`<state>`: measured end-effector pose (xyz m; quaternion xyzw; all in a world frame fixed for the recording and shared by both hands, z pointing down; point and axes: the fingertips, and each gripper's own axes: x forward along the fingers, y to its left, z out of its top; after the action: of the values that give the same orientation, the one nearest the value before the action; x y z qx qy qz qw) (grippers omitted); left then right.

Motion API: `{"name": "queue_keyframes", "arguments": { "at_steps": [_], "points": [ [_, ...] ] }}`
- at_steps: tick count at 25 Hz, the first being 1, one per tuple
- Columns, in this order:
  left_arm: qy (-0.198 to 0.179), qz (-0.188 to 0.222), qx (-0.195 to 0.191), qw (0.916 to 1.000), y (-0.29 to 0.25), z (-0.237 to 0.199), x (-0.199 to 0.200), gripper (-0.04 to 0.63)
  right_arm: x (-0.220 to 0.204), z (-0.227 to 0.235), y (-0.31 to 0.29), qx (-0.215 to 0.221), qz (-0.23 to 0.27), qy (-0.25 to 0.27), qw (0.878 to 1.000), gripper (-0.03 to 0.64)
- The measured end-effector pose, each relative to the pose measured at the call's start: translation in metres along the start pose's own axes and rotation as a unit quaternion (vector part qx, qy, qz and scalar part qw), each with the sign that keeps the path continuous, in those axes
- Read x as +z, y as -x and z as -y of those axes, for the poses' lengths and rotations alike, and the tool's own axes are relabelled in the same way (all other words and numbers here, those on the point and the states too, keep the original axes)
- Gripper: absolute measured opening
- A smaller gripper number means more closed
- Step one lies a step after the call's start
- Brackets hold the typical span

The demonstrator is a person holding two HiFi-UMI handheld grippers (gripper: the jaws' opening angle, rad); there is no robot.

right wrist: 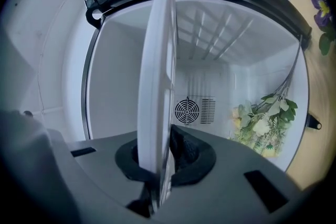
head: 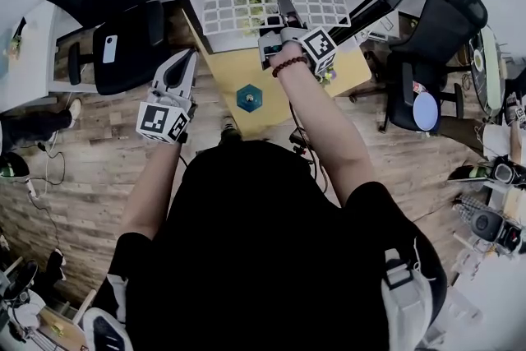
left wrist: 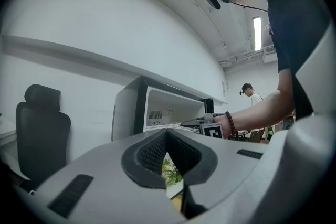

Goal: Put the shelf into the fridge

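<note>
White shelf [right wrist: 156, 86], clamped edge-on by right gripper [right wrist: 159, 157], at fridge [right wrist: 107, 92] opening.

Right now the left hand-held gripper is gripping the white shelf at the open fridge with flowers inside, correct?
No, the right hand-held gripper grips the white shelf, per the right gripper view; the fridge is open with flowers inside.

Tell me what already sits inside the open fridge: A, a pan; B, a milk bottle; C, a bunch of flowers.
C: a bunch of flowers shows inside the fridge, past the shelf clamped in the right gripper.
</note>
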<state>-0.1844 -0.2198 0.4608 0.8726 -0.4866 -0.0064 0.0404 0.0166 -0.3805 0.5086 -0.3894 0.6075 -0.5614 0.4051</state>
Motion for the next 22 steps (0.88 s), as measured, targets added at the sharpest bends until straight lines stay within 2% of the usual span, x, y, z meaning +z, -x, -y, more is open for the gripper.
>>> {"name": "queue_keyframes", "arguments": {
  "at_steps": [22],
  "points": [
    [0.003,-0.003,0.004,1.0,-0.004,-0.014,-0.004,0.017,0.006,0.003,-0.032,-0.004,0.003,0.01,1.0,0.043]
  ]
}}
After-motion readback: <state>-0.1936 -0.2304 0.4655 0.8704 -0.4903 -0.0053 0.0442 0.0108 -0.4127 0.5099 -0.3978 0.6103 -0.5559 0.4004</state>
